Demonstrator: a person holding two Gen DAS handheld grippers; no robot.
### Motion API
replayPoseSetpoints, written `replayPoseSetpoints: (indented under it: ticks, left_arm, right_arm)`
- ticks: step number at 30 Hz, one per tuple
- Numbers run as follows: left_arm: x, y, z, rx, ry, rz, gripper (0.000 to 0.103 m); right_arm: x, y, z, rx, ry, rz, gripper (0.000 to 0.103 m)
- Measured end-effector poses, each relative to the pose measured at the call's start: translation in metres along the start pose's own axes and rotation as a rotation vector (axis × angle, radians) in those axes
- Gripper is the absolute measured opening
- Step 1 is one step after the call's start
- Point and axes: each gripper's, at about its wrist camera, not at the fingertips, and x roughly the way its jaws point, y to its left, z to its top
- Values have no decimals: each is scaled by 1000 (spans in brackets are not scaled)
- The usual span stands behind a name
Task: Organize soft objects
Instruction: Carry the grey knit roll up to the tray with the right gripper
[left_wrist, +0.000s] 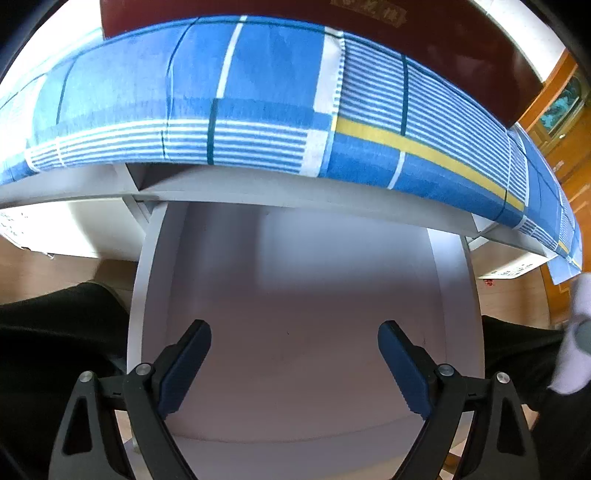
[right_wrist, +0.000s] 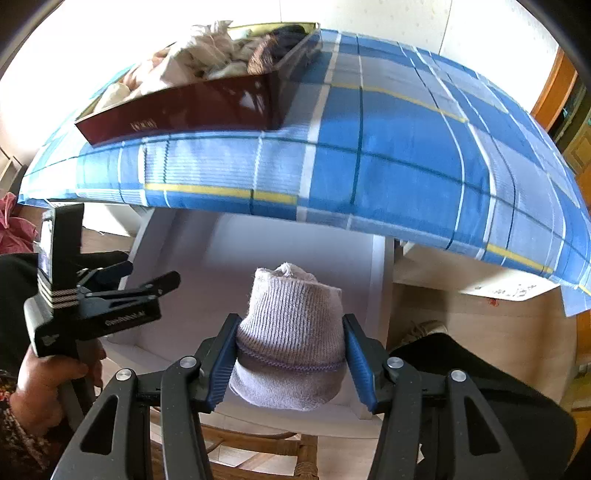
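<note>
A rolled pale lilac sock (right_wrist: 295, 354) sits between the blue pads of my right gripper (right_wrist: 291, 321), which is shut on it above an open white drawer (right_wrist: 376, 277). In the left wrist view that sock (left_wrist: 576, 332) shows as a white blur at the right edge. My left gripper (left_wrist: 294, 326) hangs open and holds nothing over the bare drawer floor (left_wrist: 295, 277). The right wrist view shows the left gripper (right_wrist: 151, 273) from the side, in a hand (right_wrist: 44, 376) at the left. A dark red box (right_wrist: 192, 107) full of several soft items stands on the blue plaid cloth (right_wrist: 388, 147).
The plaid cloth (left_wrist: 266, 74) overhangs the table edge just above the drawer. Black-clad legs (left_wrist: 55, 332) flank the drawer on both sides. A wicker seat (right_wrist: 258, 446) lies under the drawer front. A shoe (right_wrist: 424, 328) rests on the wooden floor to the right, and a pink bag (right_wrist: 14, 225) is at far left.
</note>
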Motion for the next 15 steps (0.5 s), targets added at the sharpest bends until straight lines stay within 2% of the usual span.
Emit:
replayPoseSetpoints:
  ticks: [8,13,15]
  left_arm:
    - [-4,4,2,1,-22,29,92]
    - [-5,8,3,-7,-24,38,92]
    - [-4,8,3,-7,-21,42,92]
  right_arm:
    - [-38,-8,37,13,-57,61,55]
    - [-62,-12,85,41,-111,100,55]
    - [-69,-10,113,56,-131,156,55]
